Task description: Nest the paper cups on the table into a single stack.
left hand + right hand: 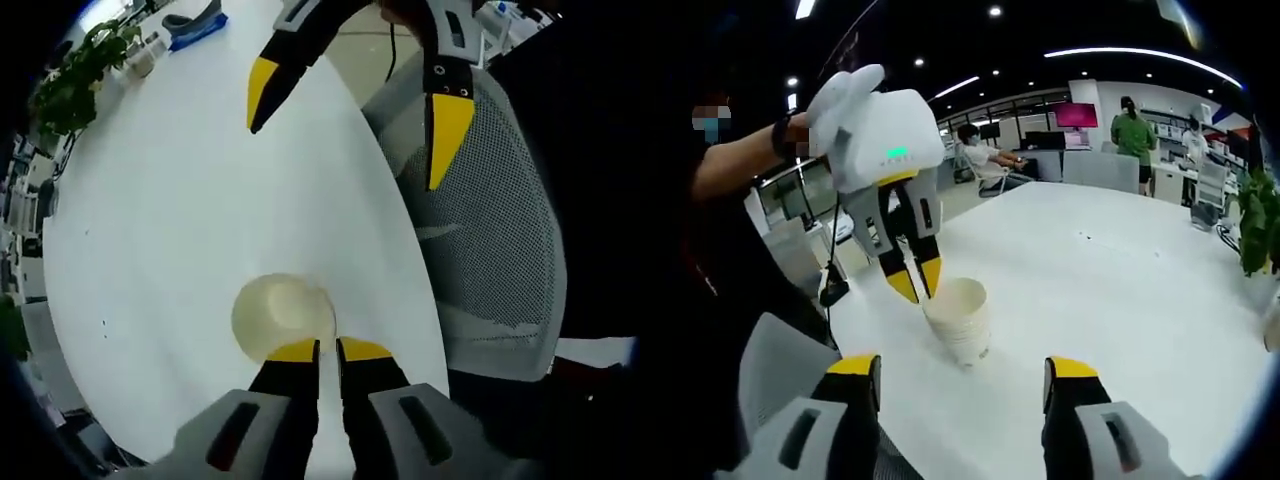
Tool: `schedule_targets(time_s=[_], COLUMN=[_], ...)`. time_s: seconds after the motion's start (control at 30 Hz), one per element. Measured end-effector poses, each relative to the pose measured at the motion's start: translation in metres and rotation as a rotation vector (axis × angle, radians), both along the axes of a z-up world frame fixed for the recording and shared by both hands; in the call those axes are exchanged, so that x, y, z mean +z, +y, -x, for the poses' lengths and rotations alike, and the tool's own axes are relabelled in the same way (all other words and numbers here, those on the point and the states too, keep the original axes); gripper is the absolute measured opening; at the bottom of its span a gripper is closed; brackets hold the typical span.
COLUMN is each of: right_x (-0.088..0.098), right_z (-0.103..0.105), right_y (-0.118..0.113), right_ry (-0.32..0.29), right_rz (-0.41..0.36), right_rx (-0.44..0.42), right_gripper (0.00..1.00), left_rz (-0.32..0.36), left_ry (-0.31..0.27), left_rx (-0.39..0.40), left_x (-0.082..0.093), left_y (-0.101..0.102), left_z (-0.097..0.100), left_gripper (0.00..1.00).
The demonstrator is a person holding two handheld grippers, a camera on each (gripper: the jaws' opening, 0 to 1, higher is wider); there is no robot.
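Observation:
A stack of nested cream paper cups (283, 312) stands upright on the white round table (200, 200), near its edge. My left gripper (328, 350) is shut on the stack's rim, one jaw inside and one outside. The right gripper view shows the same hold, the left gripper (917, 282) coming down from above onto the near rim of the cup stack (960, 322). My right gripper (964, 362) is open and holds nothing, hovering close in front of the stack. The left gripper view shows the right gripper (343, 157) open above the table's edge.
A grey mesh chair (490, 230) stands against the table's edge by the stack. A potted plant (75, 75) and a blue object (195, 25) sit at the far side. People (985, 160) are at desks in the background.

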State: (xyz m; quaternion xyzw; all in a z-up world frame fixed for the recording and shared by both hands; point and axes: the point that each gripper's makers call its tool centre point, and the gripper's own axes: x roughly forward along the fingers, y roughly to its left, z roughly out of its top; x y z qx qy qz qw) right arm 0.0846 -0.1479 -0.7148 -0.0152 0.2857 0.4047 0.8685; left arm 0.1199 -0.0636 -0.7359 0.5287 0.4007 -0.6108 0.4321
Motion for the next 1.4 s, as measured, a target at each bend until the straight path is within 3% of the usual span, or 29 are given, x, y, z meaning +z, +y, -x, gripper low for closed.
schedule_targets(time_s=[0.3, 0.4, 0.67, 0.73, 0.9, 1.1, 1.2, 1.4], right_x=[-0.002, -0.002, -0.002, -0.002, -0.002, -0.007, -0.018, -0.03], right_z=[-0.002, -0.004, -0.012, -0.015, -0.019, -0.025, -0.028, -0.038], right_y=[0.008, 0.014, 0.027, 0.029, 0.033, 0.036, 0.035, 0.036], right_ry=[0.001, 0.003, 0.001, -0.001, -0.001, 0.0, 0.011, 0.001], right_rz=[0.008, 0.011, 0.01, 0.012, 0.011, 0.016, 0.05, 0.087], right_rx=[0.018, 0.032, 0.06, 0.067, 0.073, 0.09, 0.117, 0.156], right_gripper=[0.66, 0.66, 0.66, 0.66, 0.66, 0.66, 0.66, 0.66], left_rz=[0.107, 0.152, 0.278, 0.335, 0.496, 0.602, 0.694, 0.704], left_ry=[0.017, 0.032, 0.021, 0.029, 0.041, 0.031, 0.075, 0.066], left_rx=[0.079, 0.113, 0.22, 0.283, 0.436, 0.552, 0.661, 0.681], left_x=[0.009, 0.014, 0.016, 0.017, 0.022, 0.02, 0.018, -0.006], left_y=[0.007, 0.012, 0.025, 0.024, 0.022, 0.031, 0.032, 0.041], left_z=[-0.007, -0.003, -0.017, -0.02, -0.032, -0.037, -0.037, -0.031], left_gripper=[0.23, 0.34, 0.55, 0.62, 0.69, 0.75, 0.8, 0.84])
